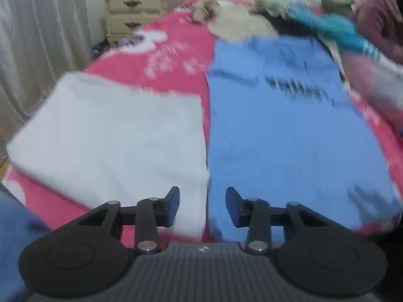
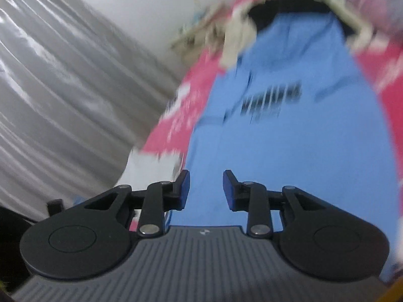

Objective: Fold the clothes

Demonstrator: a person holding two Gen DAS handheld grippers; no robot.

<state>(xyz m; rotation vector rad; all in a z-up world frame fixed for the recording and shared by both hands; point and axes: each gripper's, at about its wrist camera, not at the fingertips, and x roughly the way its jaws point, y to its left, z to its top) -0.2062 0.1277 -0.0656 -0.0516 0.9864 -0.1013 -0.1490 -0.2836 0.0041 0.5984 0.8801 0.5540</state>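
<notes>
Pink bedspread (image 1: 176, 25), cream nightstand (image 1: 141, 12), grey curtain (image 2: 63, 100), both fingers released, empty

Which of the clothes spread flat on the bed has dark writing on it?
The blue garment, lying right of the white one in the left wrist view. It has blurry dark lettering across it; the white one looks plain.

Soft even indoor light, no hard shadows; heavy motion blur both views; fisheye bending, dark corners.
</notes>
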